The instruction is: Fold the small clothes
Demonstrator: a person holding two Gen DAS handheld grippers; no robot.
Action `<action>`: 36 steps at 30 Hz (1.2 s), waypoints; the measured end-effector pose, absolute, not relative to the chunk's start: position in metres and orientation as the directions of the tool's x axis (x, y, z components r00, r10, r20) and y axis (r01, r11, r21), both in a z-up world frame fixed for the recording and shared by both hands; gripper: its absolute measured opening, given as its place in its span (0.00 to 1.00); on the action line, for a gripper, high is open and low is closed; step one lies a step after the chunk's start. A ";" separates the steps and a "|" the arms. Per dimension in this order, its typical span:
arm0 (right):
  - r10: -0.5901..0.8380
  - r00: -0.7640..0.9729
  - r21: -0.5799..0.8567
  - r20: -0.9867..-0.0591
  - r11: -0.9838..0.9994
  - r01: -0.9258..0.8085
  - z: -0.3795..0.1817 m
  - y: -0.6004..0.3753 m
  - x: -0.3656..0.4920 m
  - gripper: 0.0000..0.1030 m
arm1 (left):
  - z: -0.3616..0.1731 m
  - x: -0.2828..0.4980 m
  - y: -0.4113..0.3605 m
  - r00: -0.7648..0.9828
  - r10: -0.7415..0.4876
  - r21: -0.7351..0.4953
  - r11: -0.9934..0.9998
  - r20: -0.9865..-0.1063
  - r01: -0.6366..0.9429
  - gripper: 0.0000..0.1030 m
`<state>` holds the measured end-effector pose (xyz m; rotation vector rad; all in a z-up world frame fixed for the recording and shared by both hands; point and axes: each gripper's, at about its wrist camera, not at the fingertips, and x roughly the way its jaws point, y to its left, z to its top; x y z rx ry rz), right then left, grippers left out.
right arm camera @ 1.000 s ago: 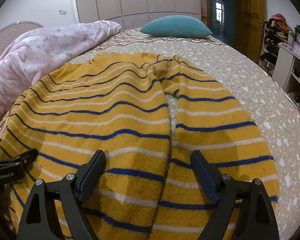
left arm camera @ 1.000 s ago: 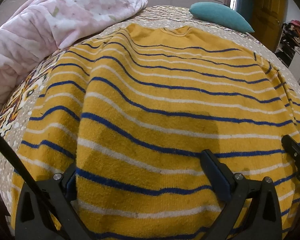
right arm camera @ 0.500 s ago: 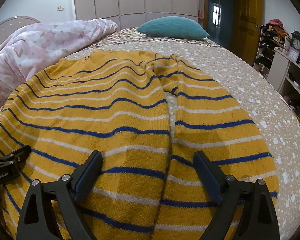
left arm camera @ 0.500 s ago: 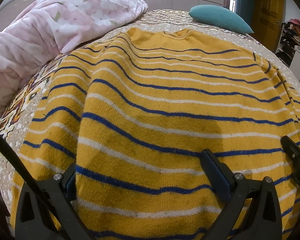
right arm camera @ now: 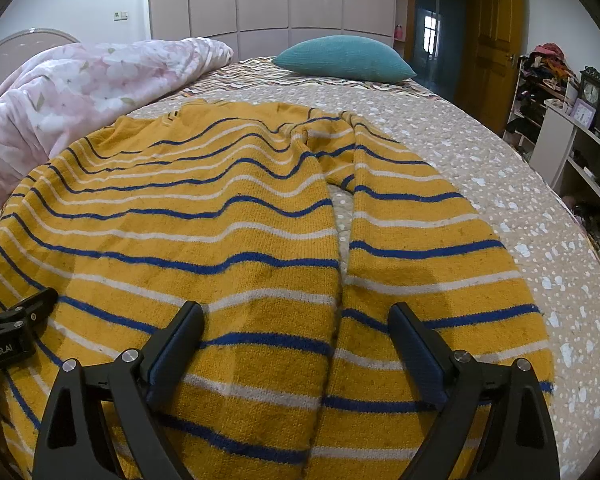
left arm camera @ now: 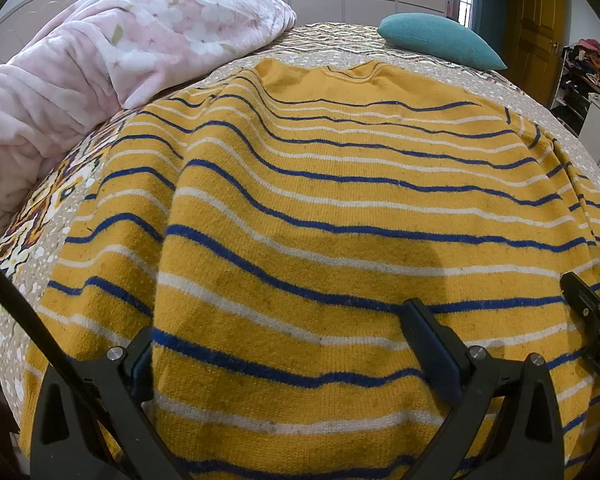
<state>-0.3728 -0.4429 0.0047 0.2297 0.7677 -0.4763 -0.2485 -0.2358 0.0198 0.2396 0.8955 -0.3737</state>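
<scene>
Bed point(right arm camera: 480, 168): speckled beige cover with a patterned band at the far end; it carries everything you are working on.
Quilt point(left arm camera: 100, 72): pink floral, bunched along the left side of the bed, its edge just beside the sweater's left sleeve.
Sweater point(left arm camera: 340, 208): yellow knit with blue and white stripes, spread flat on the bed, neckline at the far end, hem nearest you. In the right wrist view the right sleeve point(right arm camera: 416, 240) lies alongside the body, with a narrow strip of bed cover showing between them.
Pillow point(right arm camera: 344, 58): teal, at the far end of the bed, well apart from the sweater.
Left gripper point(left arm camera: 284, 344): your fingers stand wide apart over the lower body of the sweater, nothing between them but flat knit; contact with the fabric cannot be judged.
Right gripper point(right arm camera: 296, 344): fingers spread wide, straddling the seam where sleeve meets body near the hem; holding nothing.
</scene>
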 end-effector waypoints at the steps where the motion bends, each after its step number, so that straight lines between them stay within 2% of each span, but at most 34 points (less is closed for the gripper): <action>1: -0.329 0.620 0.027 -0.712 0.870 0.493 0.005 -0.443 -0.373 0.93 | 0.020 -0.249 -0.236 0.567 -0.216 0.048 0.909 -0.795 0.413 1.00; 36: -0.313 0.615 0.029 -0.724 0.877 0.480 0.004 -0.442 -0.370 0.96 | 0.020 -0.255 -0.236 0.611 -0.202 0.081 0.911 -0.766 0.403 1.00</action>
